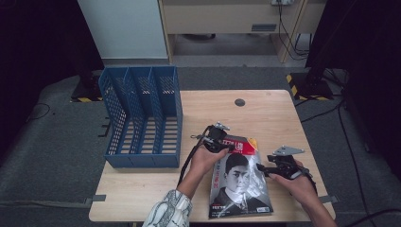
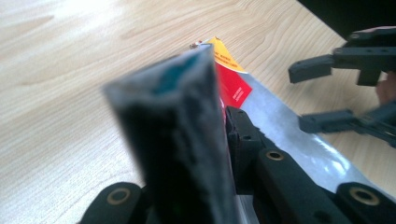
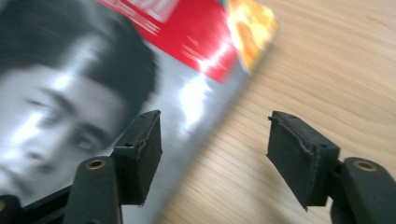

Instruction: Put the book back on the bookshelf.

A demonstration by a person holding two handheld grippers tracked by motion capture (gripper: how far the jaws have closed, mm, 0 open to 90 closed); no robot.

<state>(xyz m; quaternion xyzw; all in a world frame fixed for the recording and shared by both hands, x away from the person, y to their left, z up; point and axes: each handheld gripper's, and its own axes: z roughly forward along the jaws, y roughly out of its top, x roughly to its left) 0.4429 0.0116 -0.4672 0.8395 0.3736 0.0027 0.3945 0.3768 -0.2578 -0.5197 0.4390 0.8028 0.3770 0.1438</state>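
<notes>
Black left gripper [image 1: 227, 145] with brass screws, cable; right gripper [image 1: 261, 169] grey plate; patterned white sleeve [image 1: 169, 211].

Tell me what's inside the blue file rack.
The blue file rack has three slots, and each looks empty in the high view: only its own mesh walls and slatted floor show. The front lip hides the lowest strip of each slot. The magazine lies on the table beside it.

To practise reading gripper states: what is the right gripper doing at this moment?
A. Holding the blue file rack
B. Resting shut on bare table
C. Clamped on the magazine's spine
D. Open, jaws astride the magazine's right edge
D: in the right gripper view the right gripper has its jaws apart, one over the magazine cover, the other over the table.
</notes>
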